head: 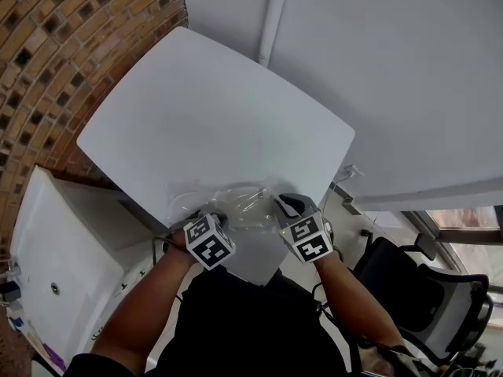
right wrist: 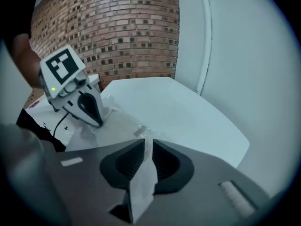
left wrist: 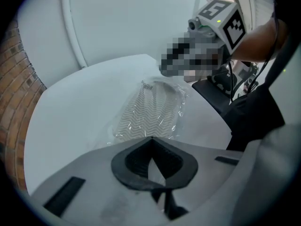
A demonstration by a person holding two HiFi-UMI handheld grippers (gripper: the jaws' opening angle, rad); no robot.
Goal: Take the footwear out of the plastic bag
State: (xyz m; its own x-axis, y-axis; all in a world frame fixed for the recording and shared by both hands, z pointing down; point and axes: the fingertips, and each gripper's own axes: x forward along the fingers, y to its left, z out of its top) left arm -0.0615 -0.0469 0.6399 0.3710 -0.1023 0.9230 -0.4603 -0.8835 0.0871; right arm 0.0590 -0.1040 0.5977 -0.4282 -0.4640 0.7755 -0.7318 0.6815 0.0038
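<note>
1. Left gripper (left wrist: 150, 141), jaws together, pinches the near edge of the plastic bag (left wrist: 182, 97).
2. Right gripper (right wrist: 146, 142), jaws standing slightly apart, with a fold of the bag's clear film between them.
3. The footwear (left wrist: 148, 108), chevron sole showing, lies inside the bag on the white table (head: 212, 108), close to its front edge.
4. Beyond the table, a brick wall (head: 63, 38).
</note>
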